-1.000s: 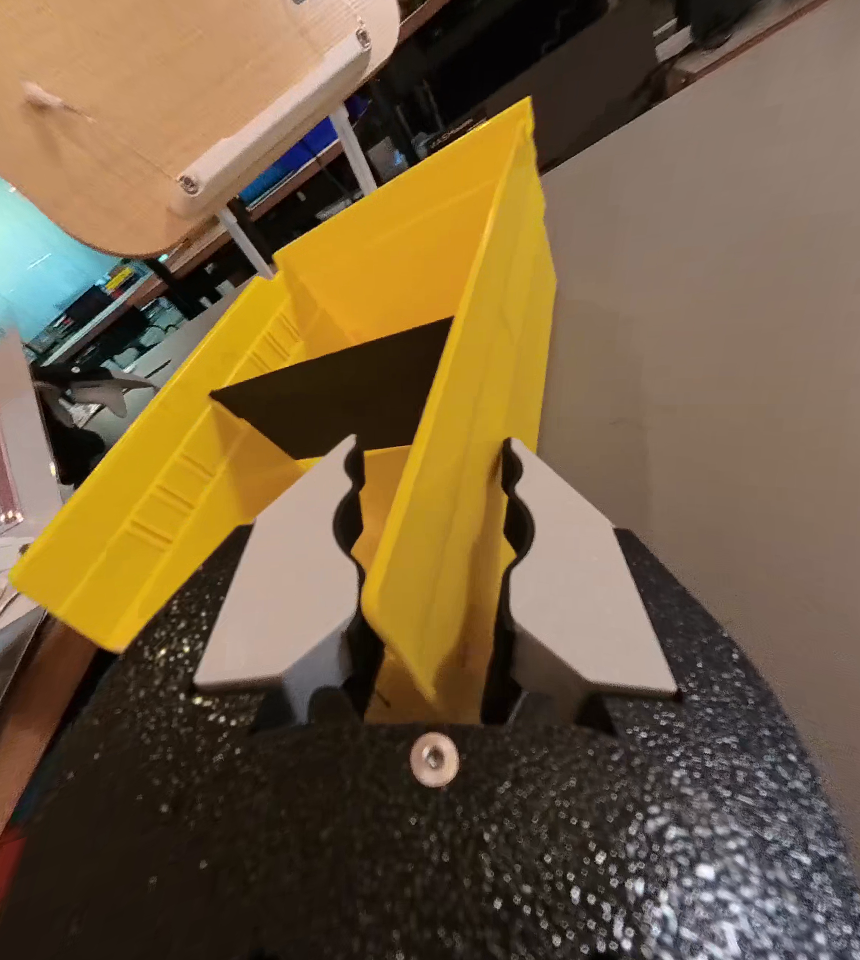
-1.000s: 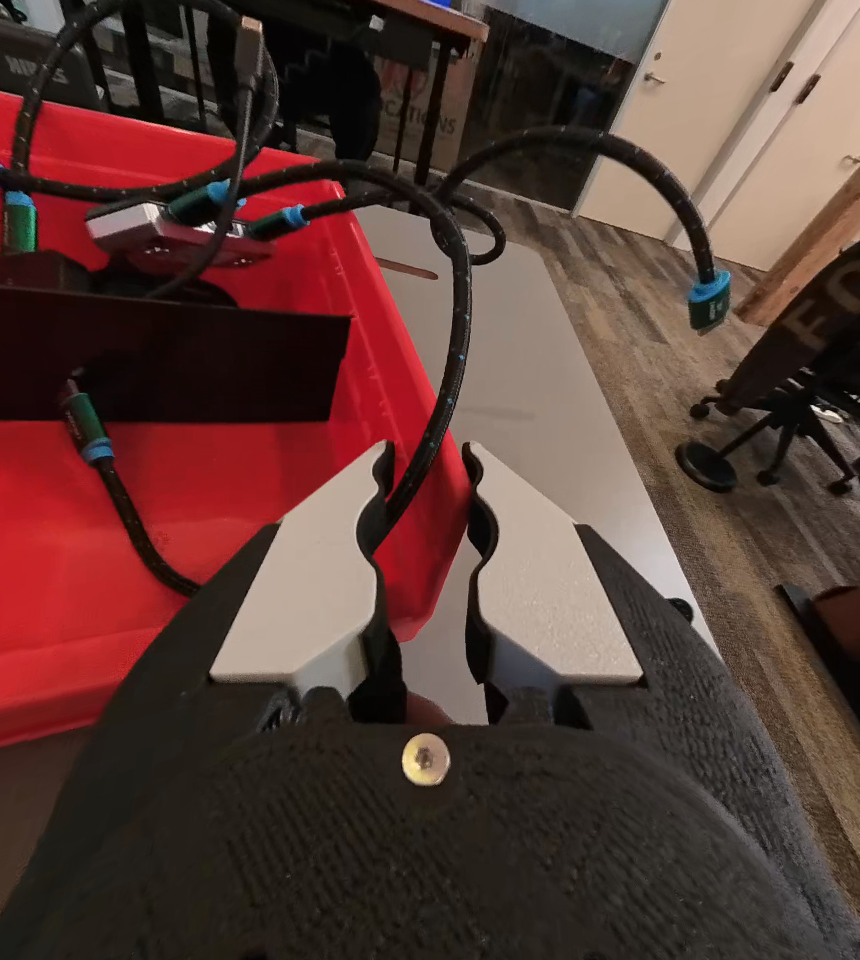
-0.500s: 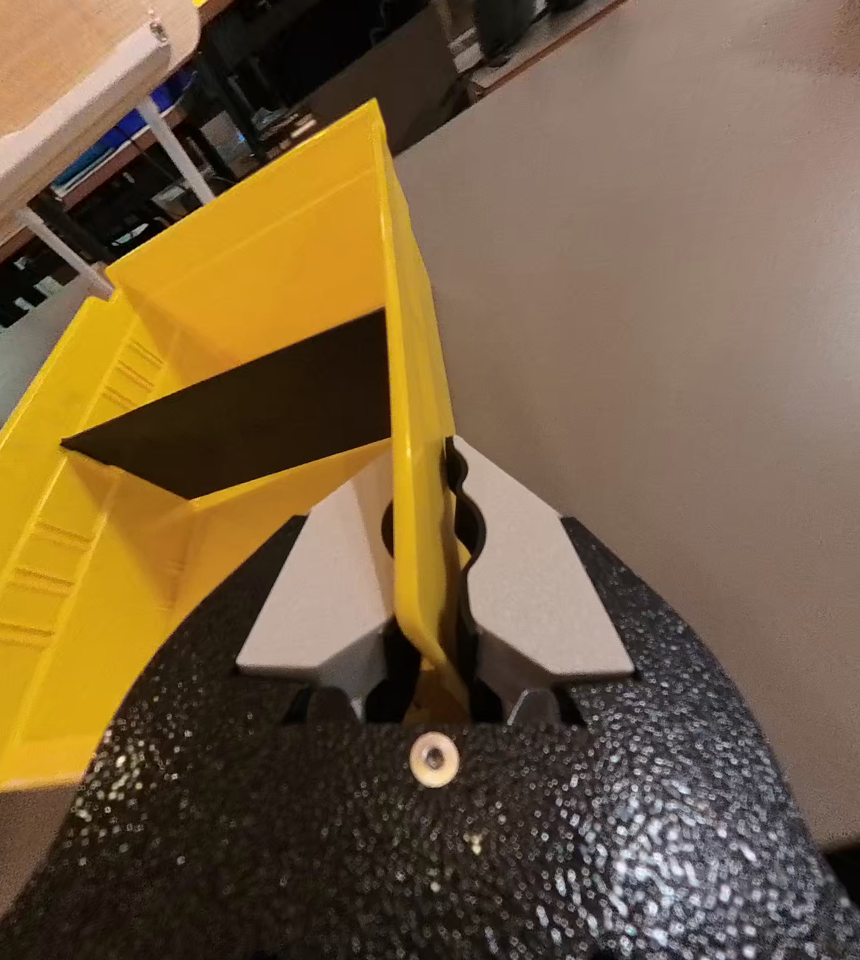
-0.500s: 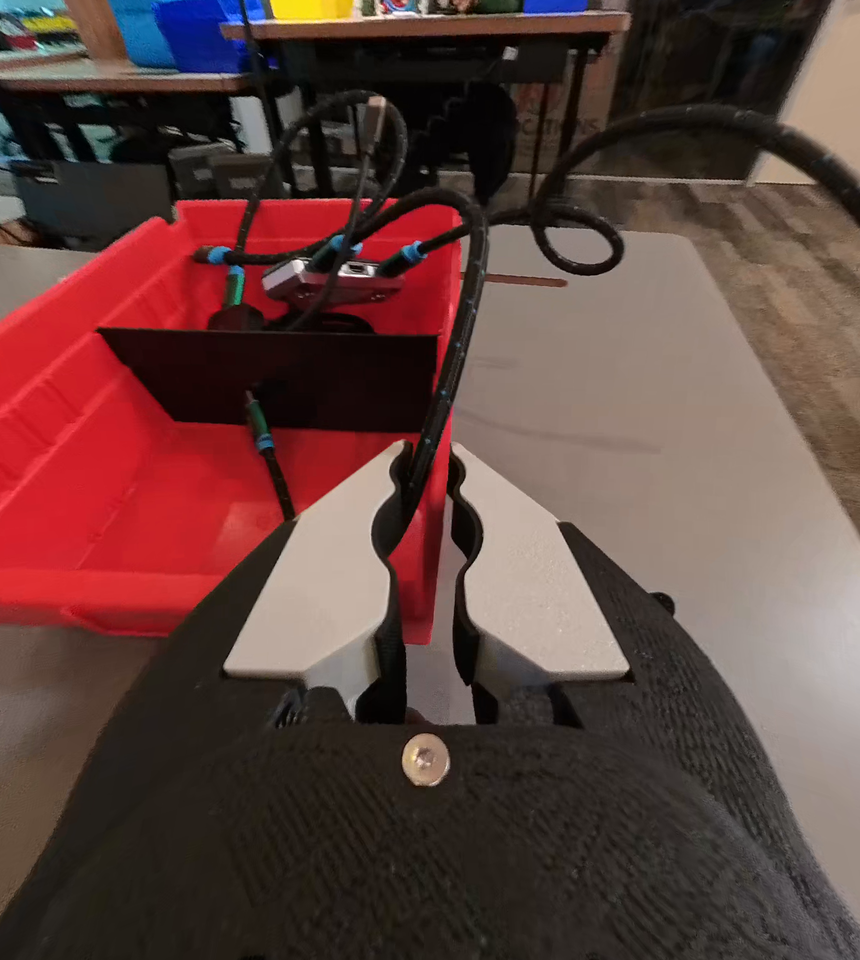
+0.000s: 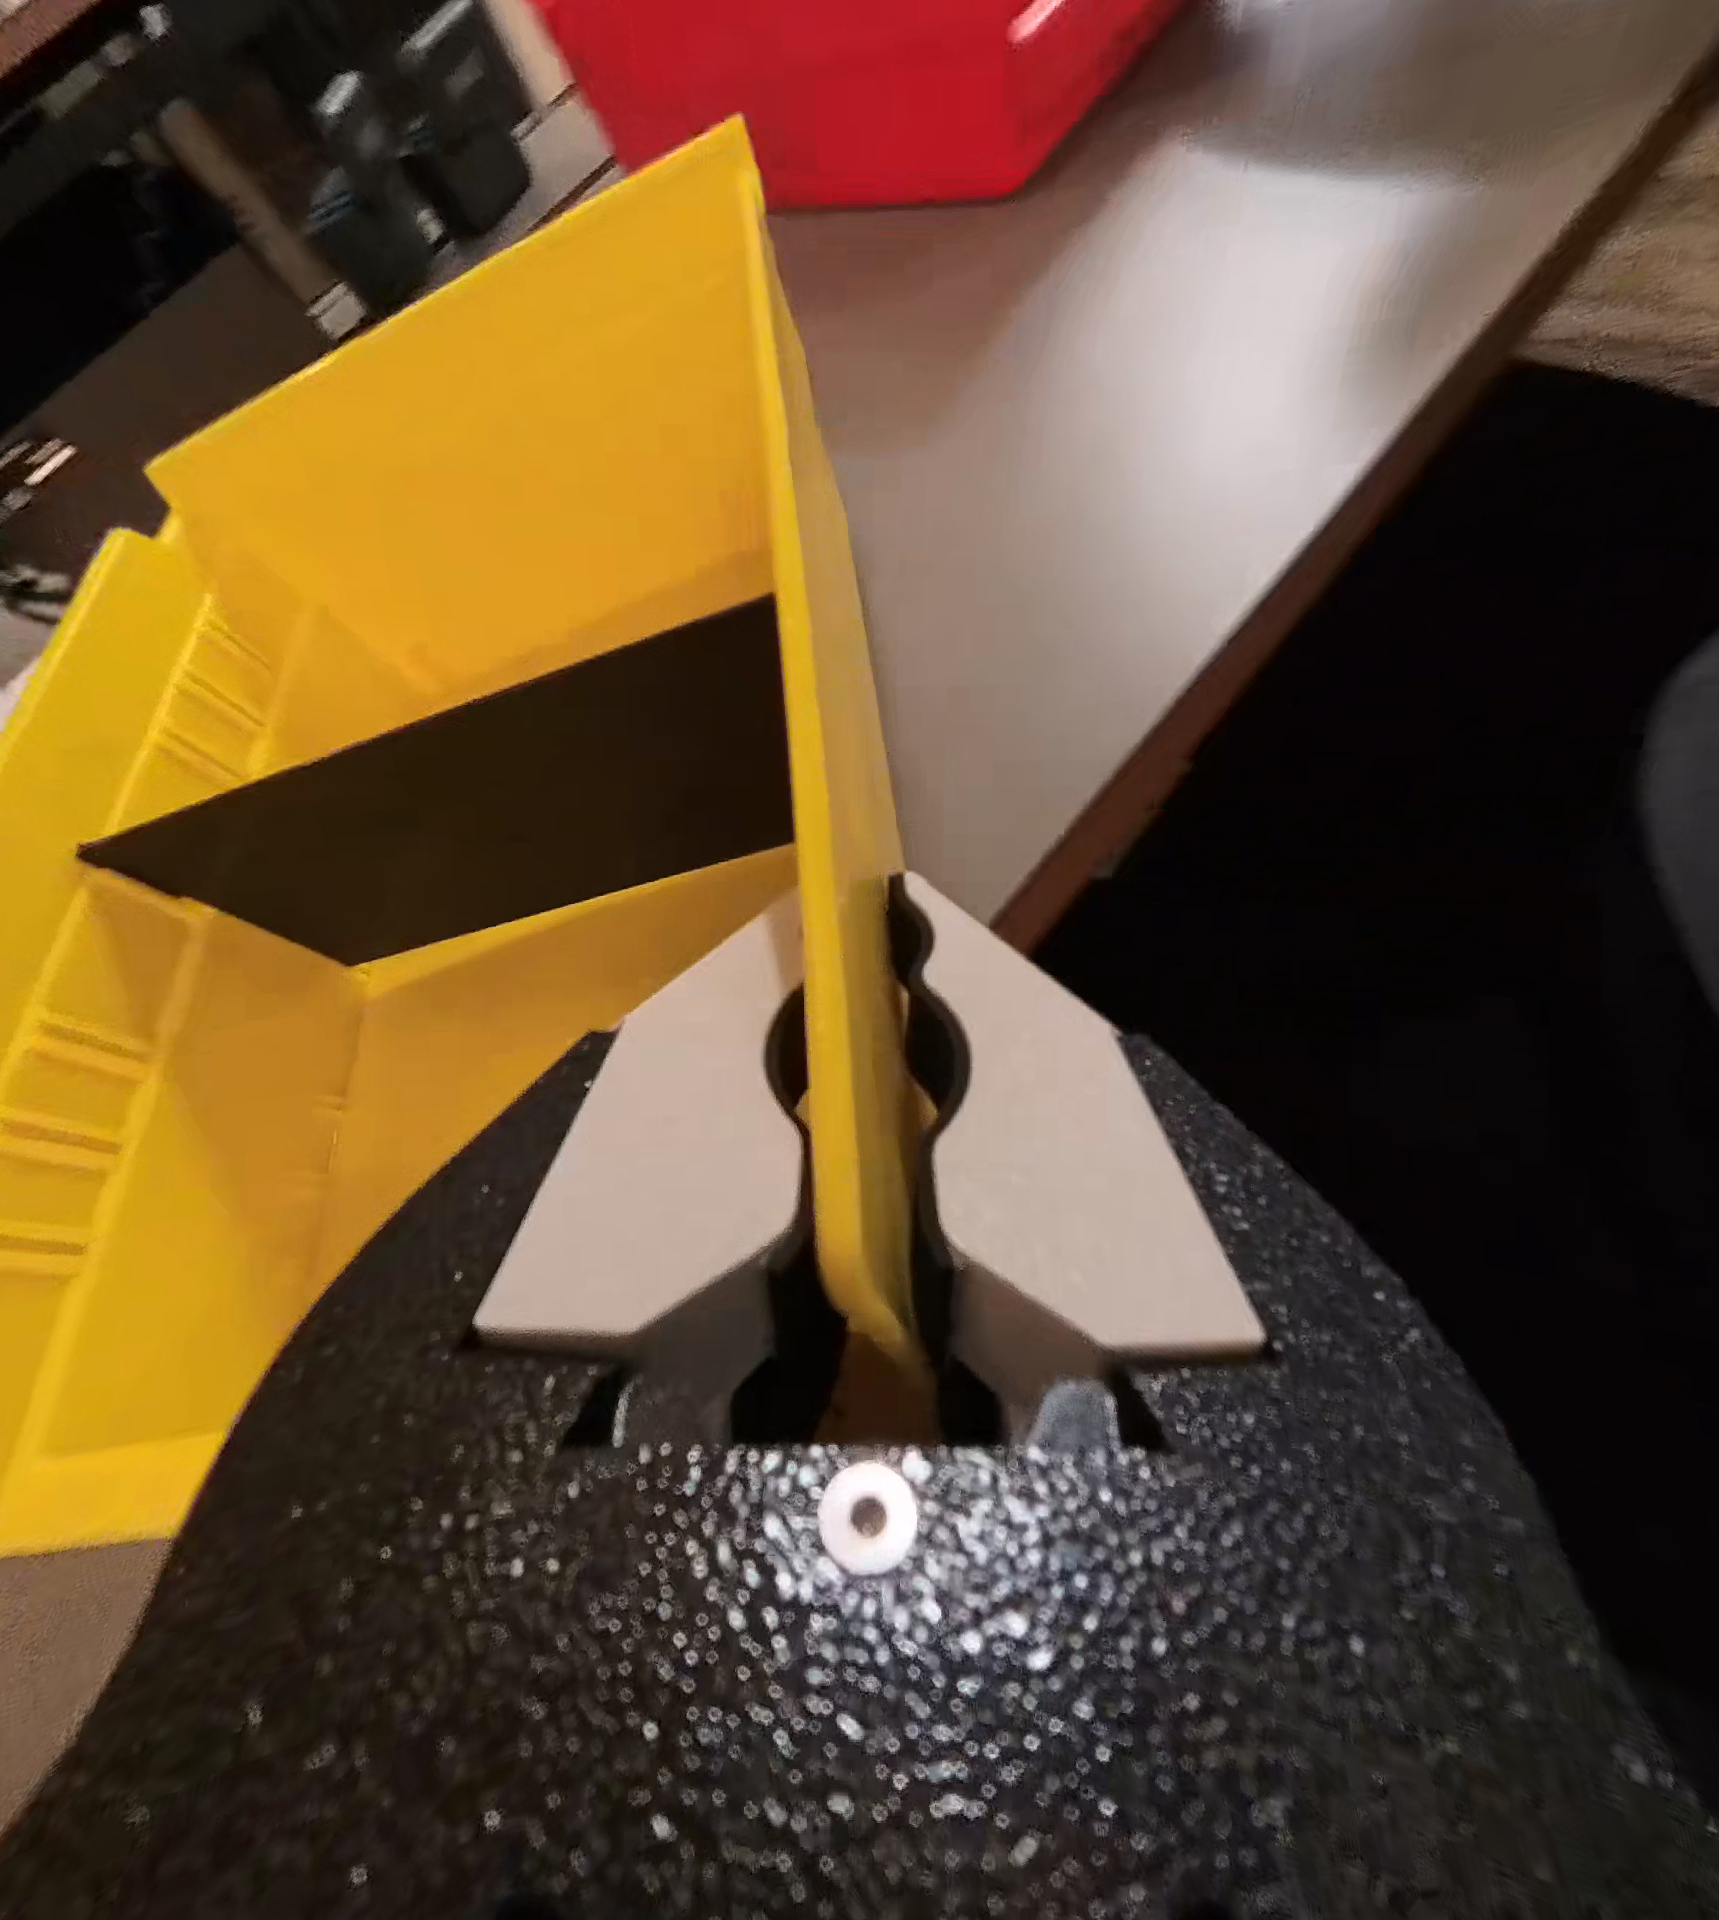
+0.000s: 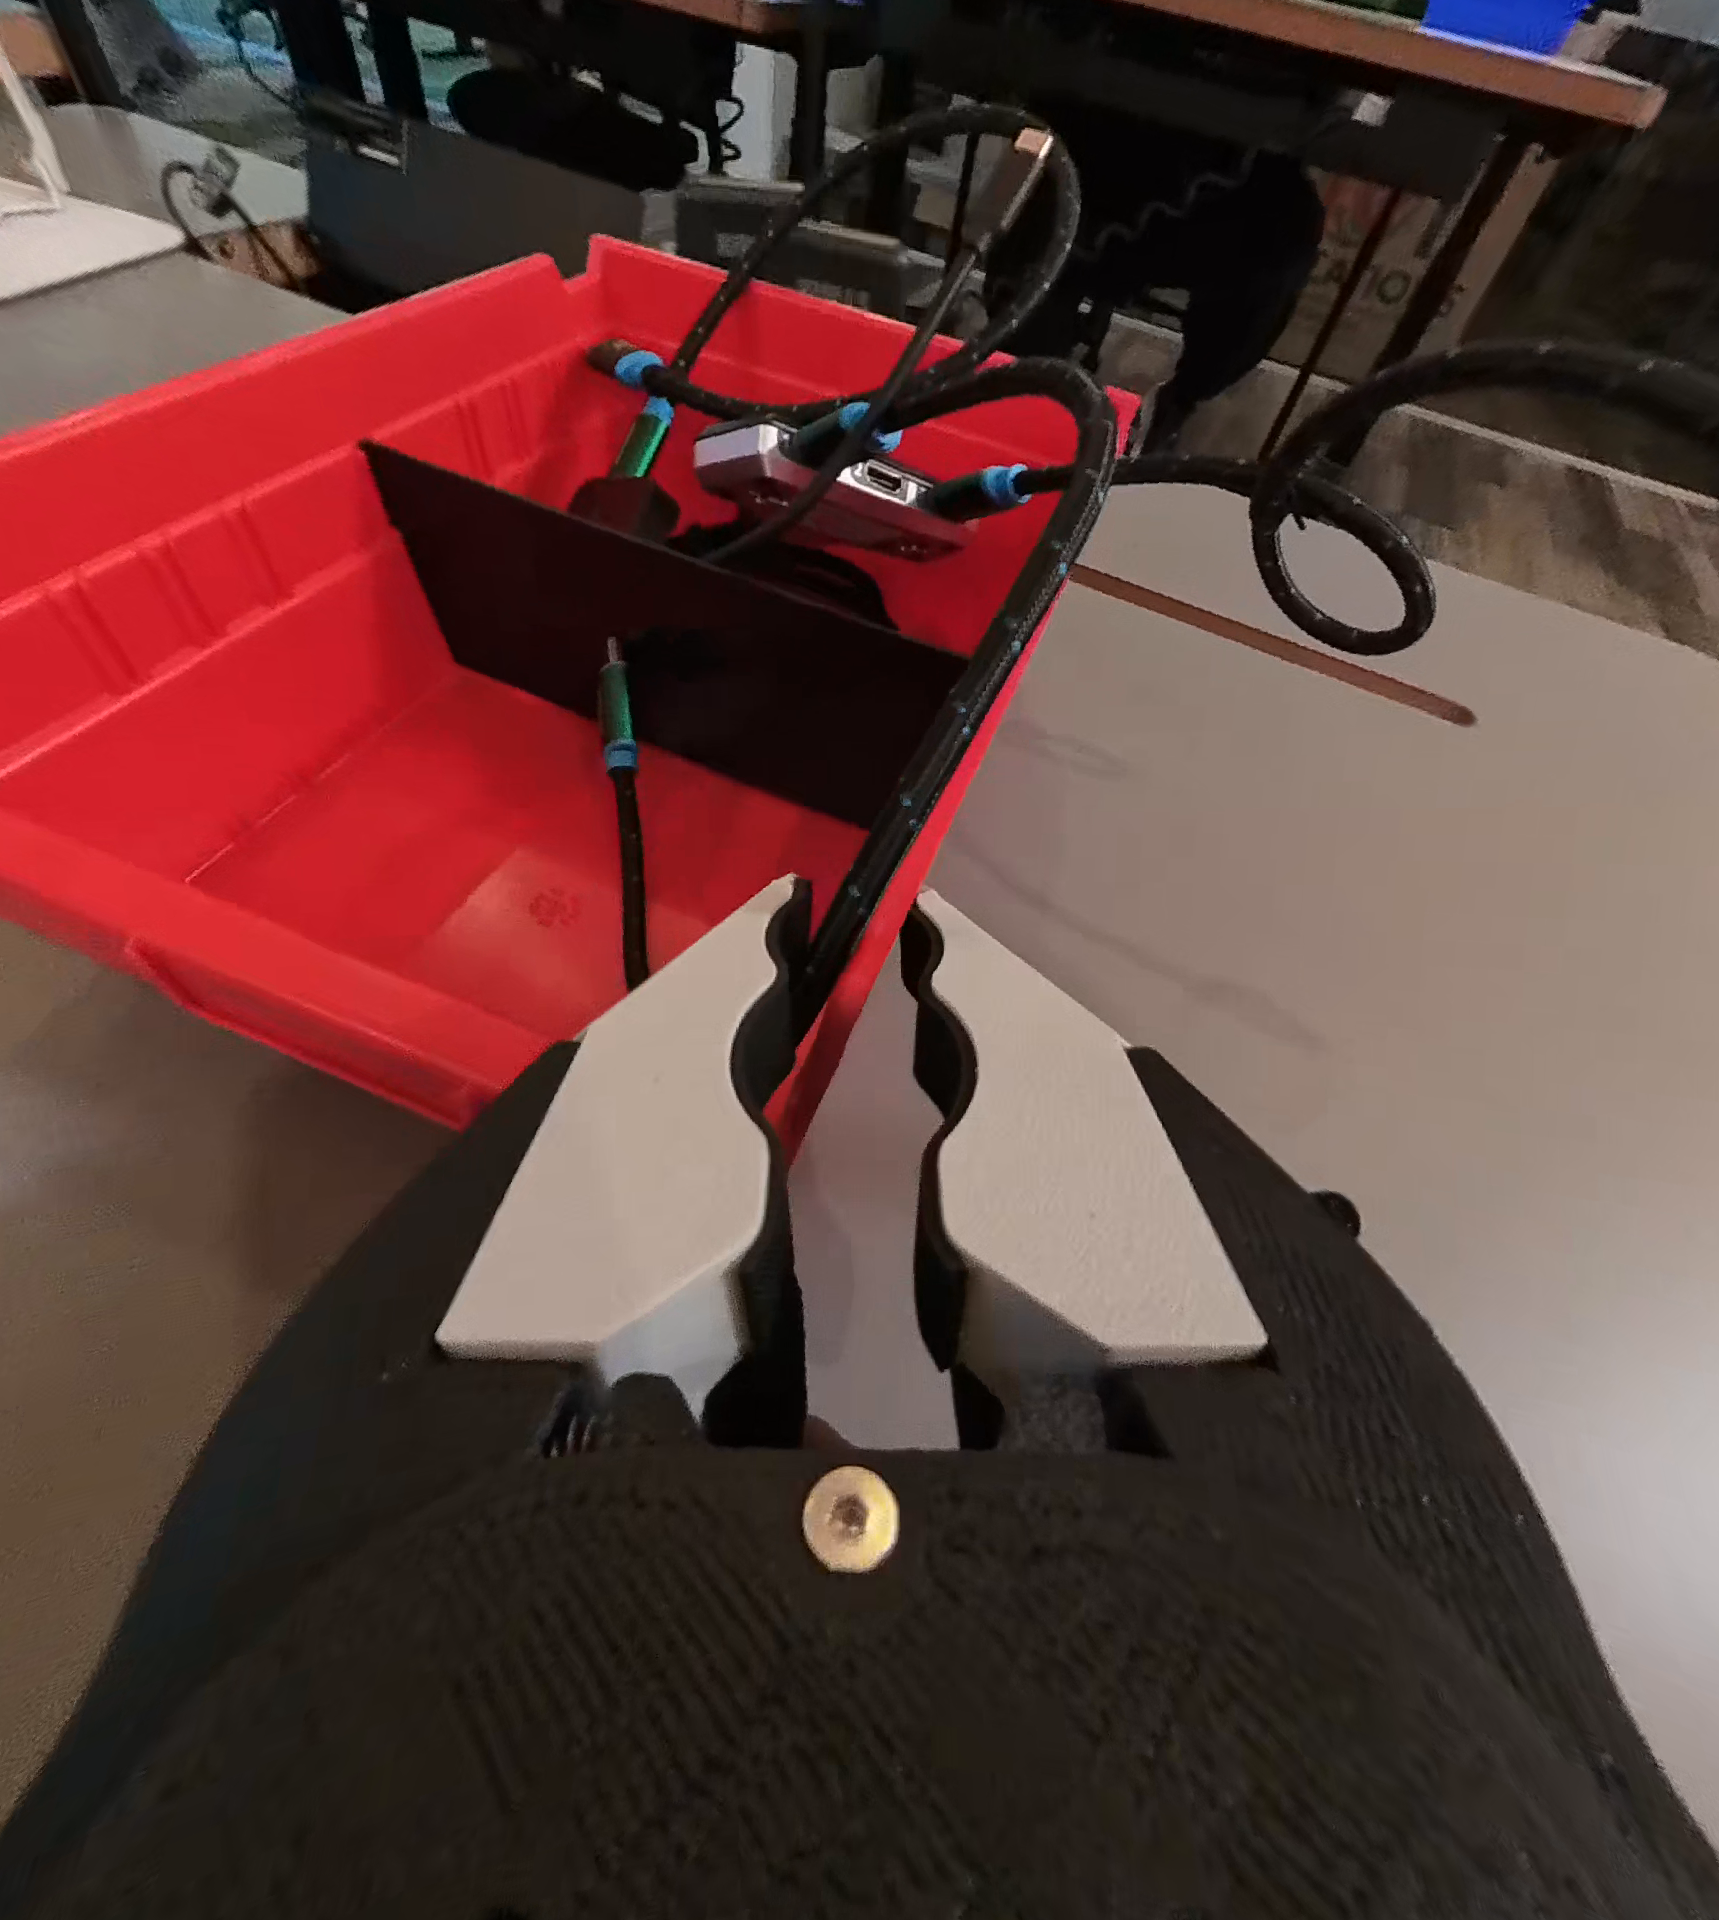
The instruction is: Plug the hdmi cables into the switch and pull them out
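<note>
In the right wrist view a grey hdmi switch [image 6: 813, 488] lies in the far compartment of a red bin [image 6: 211, 644], behind a black divider [image 6: 626, 613], with several black braided cables plugged into it. One cable [image 6: 990, 665] runs over the bin's right wall and down between the jaws of my right gripper [image 6: 853, 904]. Those jaws stand a little apart astride that wall. A loose green plug [image 6: 616, 717] lies in the near compartment. My left gripper [image 5: 839, 904] is shut on the right wall of an empty yellow bin [image 5: 522, 468].
The yellow bin has a black divider [image 5: 481, 810]. The red bin shows beyond it in the left wrist view [image 5: 834, 94]. The grey table [image 5: 1146, 416] ends at a brown edge on the right. A cable loop [image 6: 1343, 582] rests on the table right of the red bin. About 55 cm separates my left fingertips from my right.
My left gripper closed on the yellow bin's wall and swung the bin round until the red bin came into view. My right gripper turned around the red bin's corner; its jaws narrowed, then widened slightly.
</note>
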